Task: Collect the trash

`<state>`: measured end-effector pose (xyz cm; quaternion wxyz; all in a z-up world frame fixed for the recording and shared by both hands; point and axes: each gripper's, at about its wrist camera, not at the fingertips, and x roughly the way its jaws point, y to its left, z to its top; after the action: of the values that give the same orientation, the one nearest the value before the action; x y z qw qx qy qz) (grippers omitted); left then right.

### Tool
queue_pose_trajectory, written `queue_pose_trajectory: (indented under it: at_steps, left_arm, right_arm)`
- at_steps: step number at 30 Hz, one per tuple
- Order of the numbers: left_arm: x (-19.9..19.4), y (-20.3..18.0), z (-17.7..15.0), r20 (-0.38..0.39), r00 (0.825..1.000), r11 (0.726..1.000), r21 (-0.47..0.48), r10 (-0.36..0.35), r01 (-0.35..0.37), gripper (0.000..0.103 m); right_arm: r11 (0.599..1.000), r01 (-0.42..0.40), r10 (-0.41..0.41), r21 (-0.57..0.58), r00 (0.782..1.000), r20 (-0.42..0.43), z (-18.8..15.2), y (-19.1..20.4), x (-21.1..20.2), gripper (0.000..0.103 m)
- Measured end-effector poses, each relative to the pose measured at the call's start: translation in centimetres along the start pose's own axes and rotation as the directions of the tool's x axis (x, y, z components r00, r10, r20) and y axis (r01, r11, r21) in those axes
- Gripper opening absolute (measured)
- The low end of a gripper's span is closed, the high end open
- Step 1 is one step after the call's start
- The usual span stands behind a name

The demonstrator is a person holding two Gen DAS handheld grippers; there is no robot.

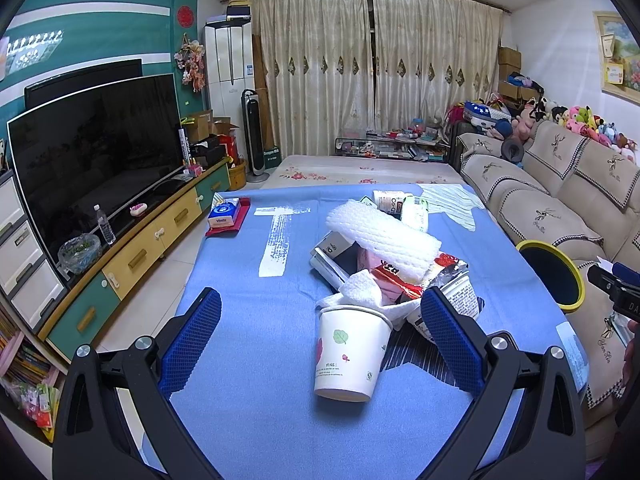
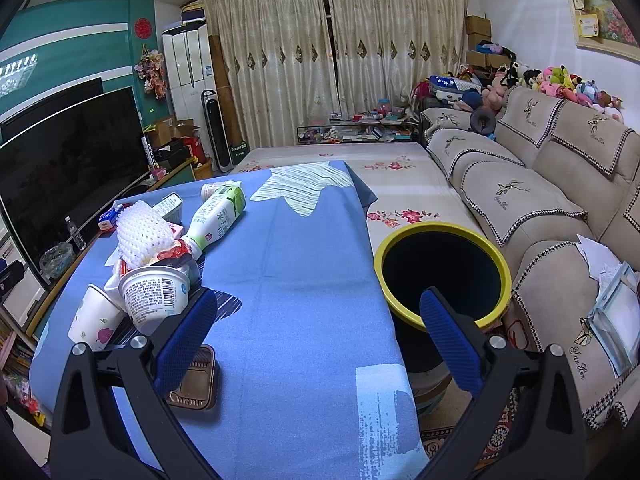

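A pile of trash lies on the blue tablecloth (image 1: pixel 248 360): a paper cup (image 1: pixel 348 354) on its side, white foam netting (image 1: pixel 384 240), a yogurt tub (image 1: pixel 460 296), a red wrapper (image 1: pixel 400 276) and a white bottle (image 1: pixel 416 212). My left gripper (image 1: pixel 322 306) is open, with the paper cup lying between its fingers. My right gripper (image 2: pixel 318 306) is open and empty over the table's right edge. A dark bin with a yellow rim (image 2: pixel 444 272) stands beside the table, just beyond the right finger. The tub (image 2: pixel 154 294), netting (image 2: pixel 142 234) and bottle (image 2: pixel 218 216) show at the left of the right wrist view.
A tissue pack on a red cloth (image 1: pixel 226 216) lies at the table's far left. A brown tray (image 2: pixel 196 384) lies near my right gripper's left finger. A sofa (image 2: pixel 540 184) runs along the right, a TV cabinet (image 1: pixel 132 256) along the left.
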<state>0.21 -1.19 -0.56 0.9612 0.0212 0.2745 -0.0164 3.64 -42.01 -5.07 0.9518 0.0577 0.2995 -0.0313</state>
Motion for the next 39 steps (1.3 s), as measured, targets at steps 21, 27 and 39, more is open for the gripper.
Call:
queue_pose_trajectory:
  at_steps: [21, 27, 39]
  left_arm:
    - [1.6, 0.9, -0.4, -0.030, 0.999, 1.000, -0.013, 0.015, -0.016, 0.098]
    - [3.1, 1.0, -0.6, -0.065, 0.998, 1.000, -0.017, 0.009, -0.010, 0.098]
    - [5.1, 1.3, -0.8, -0.105, 0.994, 1.000, -0.029, -0.002, -0.001, 0.098]
  right_arm:
    - [0.996, -0.066, 0.059, -0.063, 0.993, -0.098, -1.7, 2.6, 3.4, 0.097]
    - [0.982, -0.137, 0.107, -0.126, 0.970, -0.219, -3.4, 5.5, 6.2, 0.084]
    - [0.967, -0.198, 0.133, -0.159, 0.928, -0.348, -5.9, 8.1, 8.9, 0.039]
